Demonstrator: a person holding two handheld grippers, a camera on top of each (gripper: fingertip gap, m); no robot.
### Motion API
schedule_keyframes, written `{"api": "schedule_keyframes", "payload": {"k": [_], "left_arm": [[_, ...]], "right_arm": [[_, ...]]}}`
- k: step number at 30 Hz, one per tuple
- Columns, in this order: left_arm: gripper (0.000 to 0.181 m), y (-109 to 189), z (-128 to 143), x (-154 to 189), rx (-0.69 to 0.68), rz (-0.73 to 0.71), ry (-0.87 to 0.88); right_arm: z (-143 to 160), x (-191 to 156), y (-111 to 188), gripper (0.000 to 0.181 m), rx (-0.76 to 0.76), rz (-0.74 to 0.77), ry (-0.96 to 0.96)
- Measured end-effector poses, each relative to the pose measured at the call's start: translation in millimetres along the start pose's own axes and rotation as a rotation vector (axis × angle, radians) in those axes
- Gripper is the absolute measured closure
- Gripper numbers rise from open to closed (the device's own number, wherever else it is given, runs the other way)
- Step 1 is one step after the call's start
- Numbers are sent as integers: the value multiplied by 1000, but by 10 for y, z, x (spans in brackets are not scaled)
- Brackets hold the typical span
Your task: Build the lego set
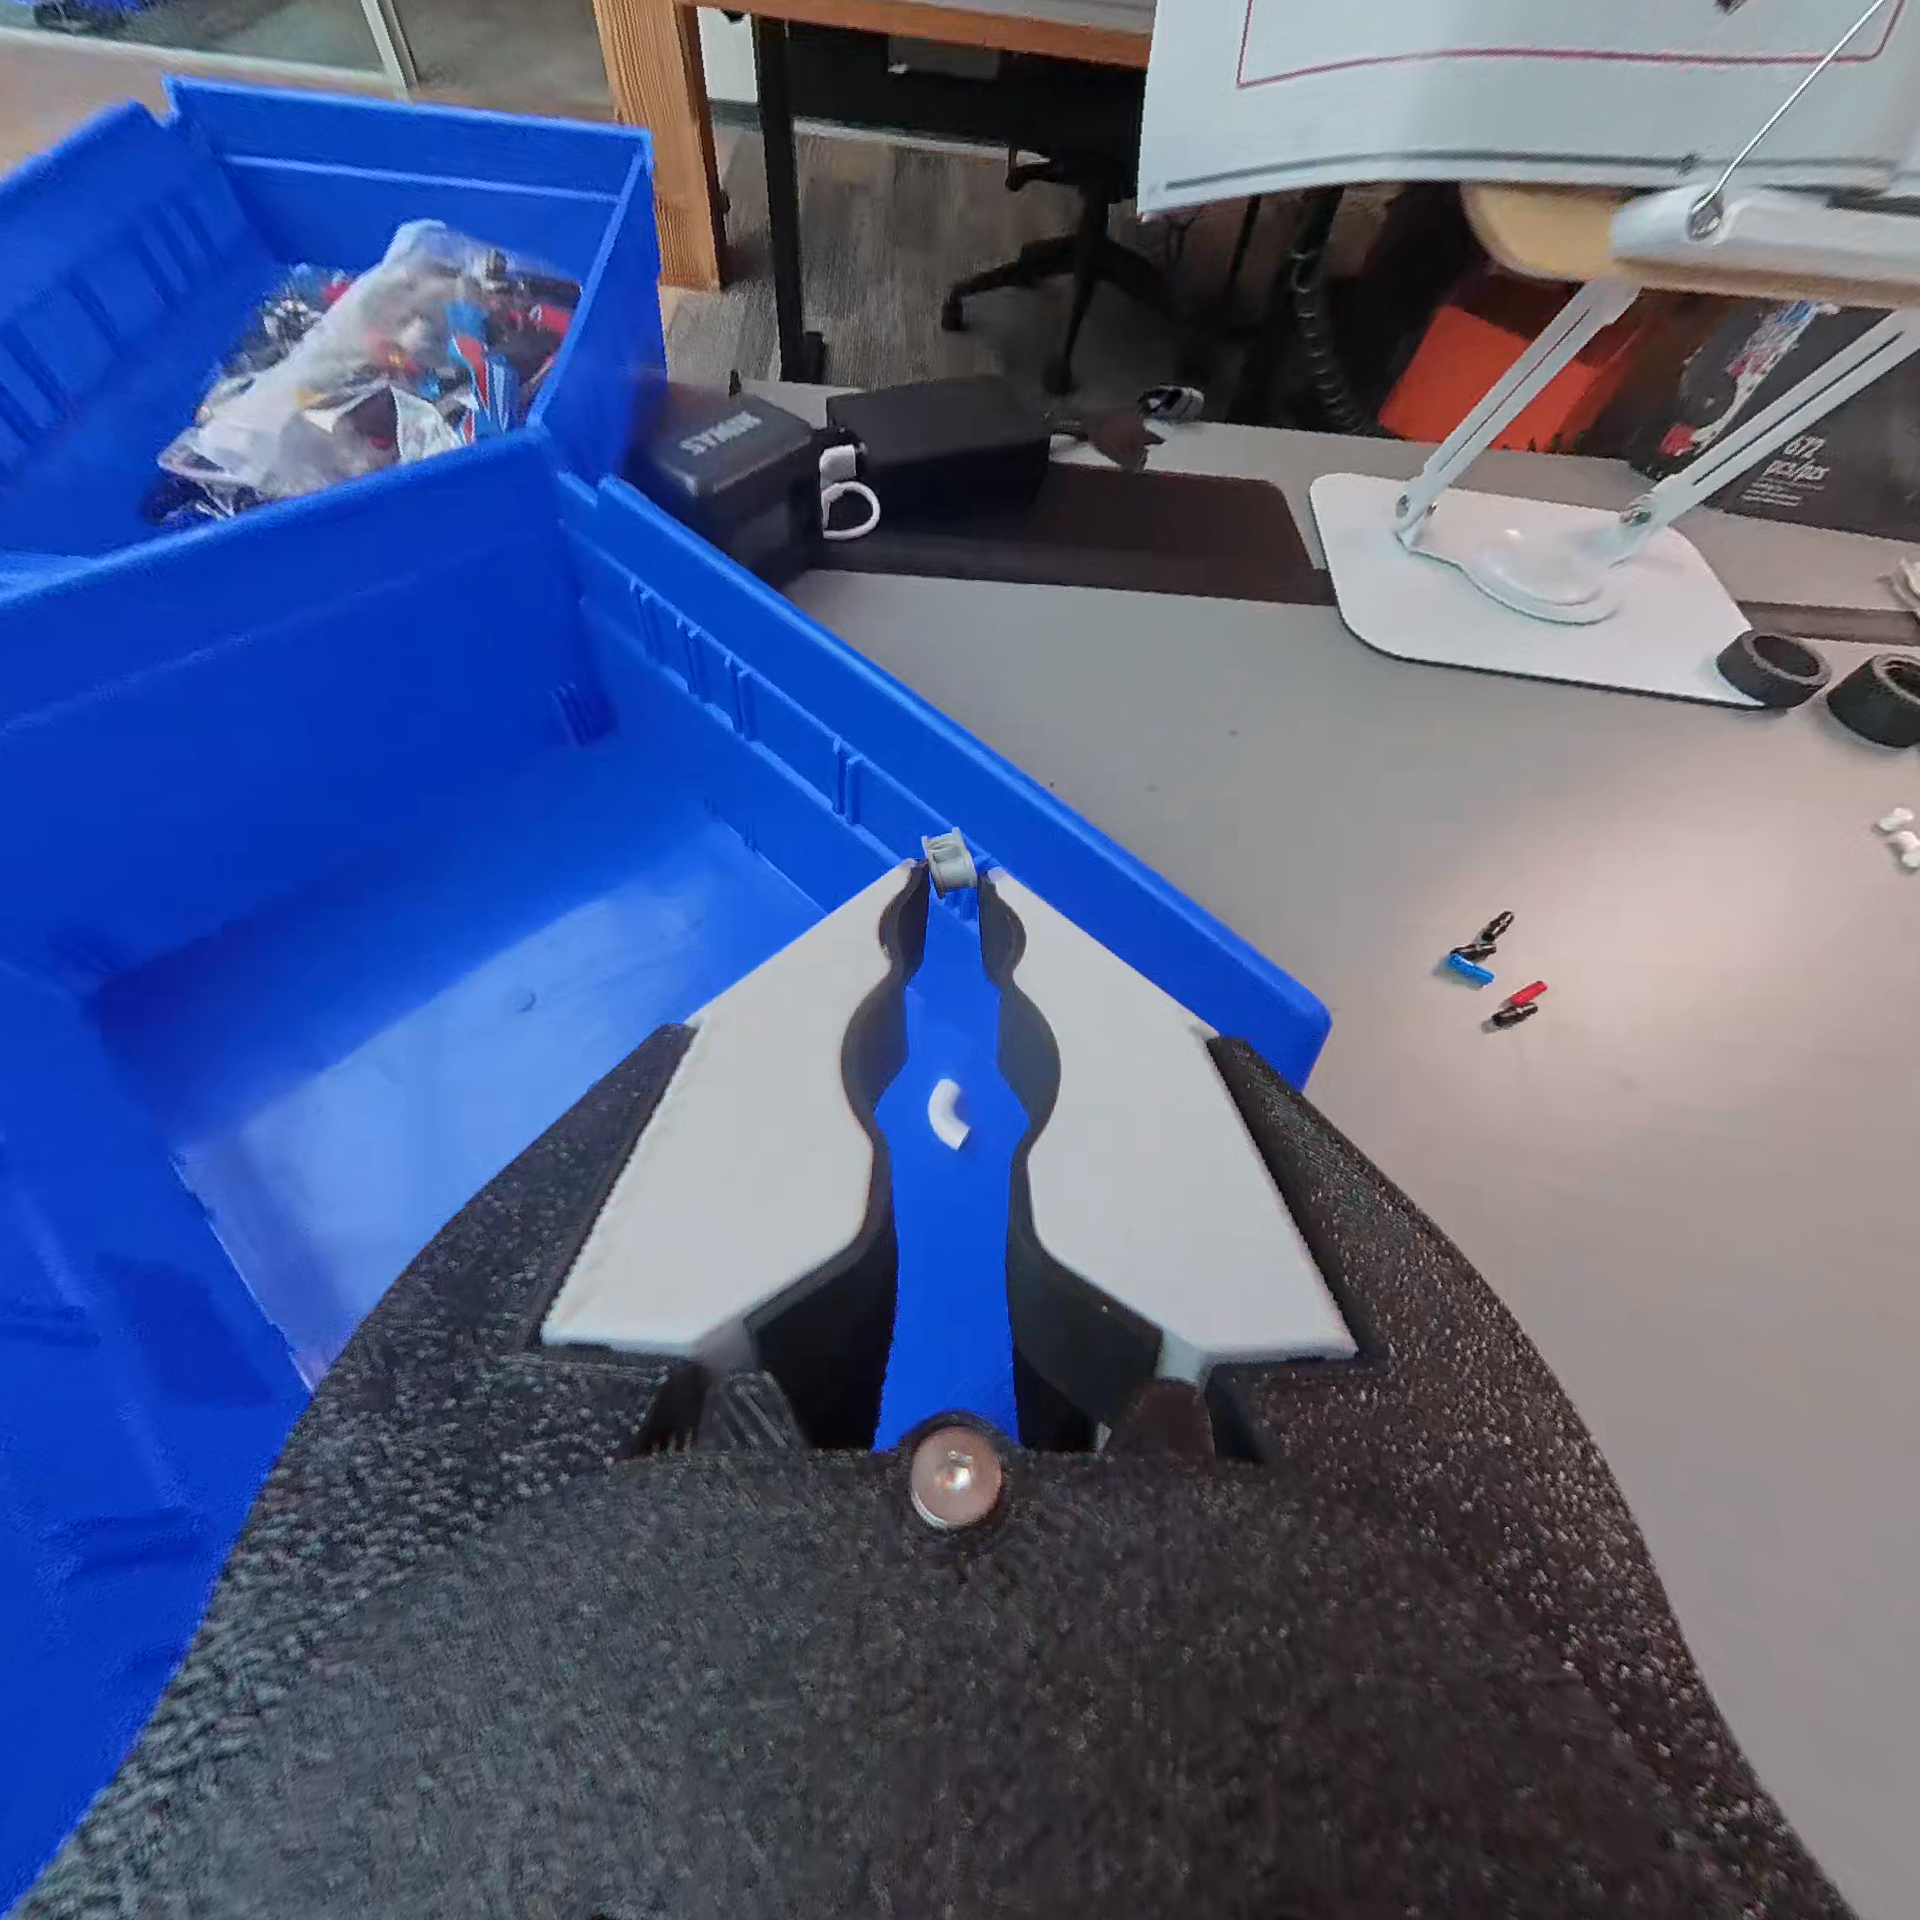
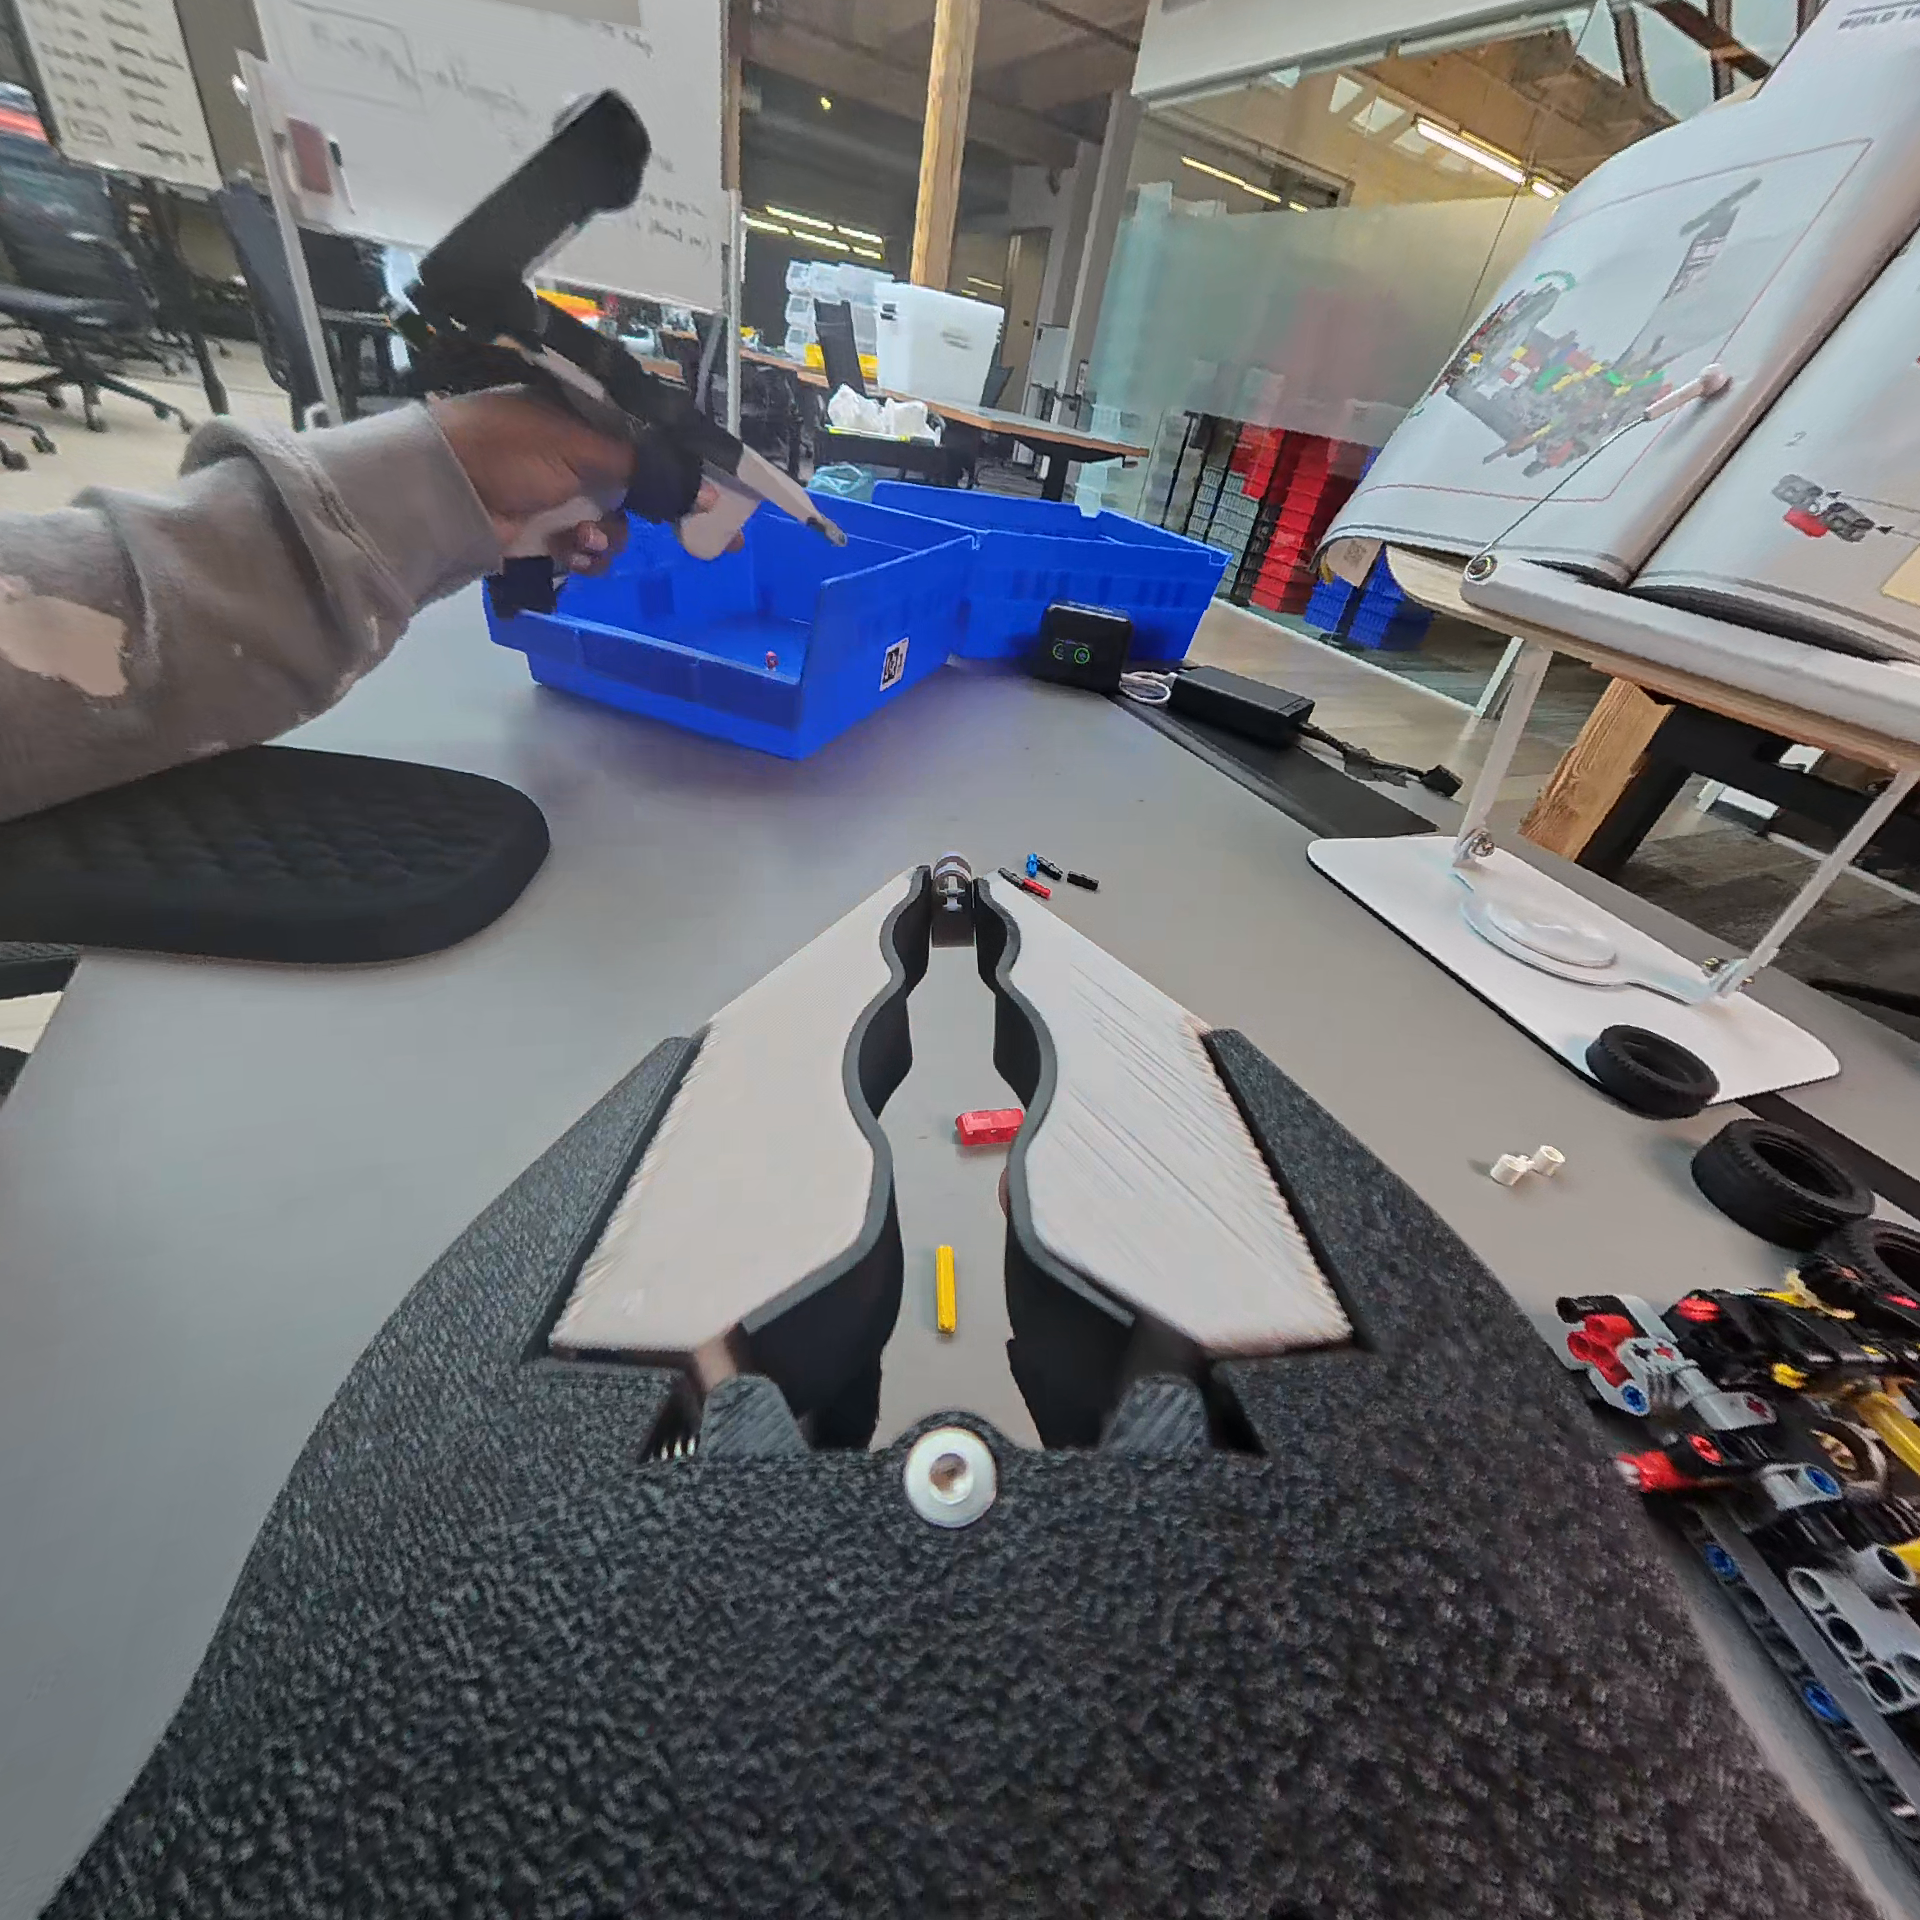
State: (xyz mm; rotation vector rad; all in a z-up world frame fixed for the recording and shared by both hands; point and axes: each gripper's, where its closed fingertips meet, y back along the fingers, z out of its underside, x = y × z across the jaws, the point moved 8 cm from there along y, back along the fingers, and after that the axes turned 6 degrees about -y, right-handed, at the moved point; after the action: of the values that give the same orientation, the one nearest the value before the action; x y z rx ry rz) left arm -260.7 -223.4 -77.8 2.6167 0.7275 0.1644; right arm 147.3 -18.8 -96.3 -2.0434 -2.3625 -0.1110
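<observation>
My left gripper (image 1: 951,871) is shut on a small grey lego connector (image 1: 948,860) and holds it above the near blue bin (image 1: 436,935). A white curved piece (image 1: 948,1112) lies on the bin floor below. In the right wrist view the left gripper (image 2: 831,532) hangs over that bin (image 2: 727,644), held by a hand in a grey sleeve. My right gripper (image 2: 948,878) is shut on a small dark and silver lego piece (image 2: 948,873) above the grey table. A red piece (image 2: 987,1125) and a yellow axle (image 2: 944,1288) lie on the table under it.
A second blue bin (image 1: 312,208) holds bagged parts. Small pins (image 1: 1491,971) lie on the table, also in the right wrist view (image 2: 1044,878). The partly built model (image 2: 1766,1413), black tyres (image 2: 1777,1184), white bits (image 2: 1525,1166), the manual stand (image 2: 1538,935) and a black pad (image 2: 260,852) are around. One gripper's finger ends stand about 40 cm off the other's. The yellow axle (image 2: 944,1288) sits 12 cm or so from the ends of my right fingers.
</observation>
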Motion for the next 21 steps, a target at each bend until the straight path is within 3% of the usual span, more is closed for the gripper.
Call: {"api": "schedule_keyframes", "payload": {"k": [4, 10, 11, 13, 17, 21], "left_arm": [[173, -95, 98, 37, -30, -8, -10], [143, 58, -161, 402, 143, 61, -141], [140, 119, -221, 560, 194, 127, -178], [143, 280, -302, 1049, 300, 393, -267], [149, 538, -114, 2134, 369, 937, -470], [148, 562, 166, 2740, 363, 1109, -629]], "right_arm": [[-42, -13, 8, 176, 48, -78, -145], [-101, 71, -6, 176, 180, -329, -690], [-90, 92, -15, 176, 199, -364, -775], [-49, 125, -41, 176, 218, -423, -919], [69, 127, -129, 176, 185, -524, -1145], [146, 71, -195, 177, 145, -583, -1250]]}}
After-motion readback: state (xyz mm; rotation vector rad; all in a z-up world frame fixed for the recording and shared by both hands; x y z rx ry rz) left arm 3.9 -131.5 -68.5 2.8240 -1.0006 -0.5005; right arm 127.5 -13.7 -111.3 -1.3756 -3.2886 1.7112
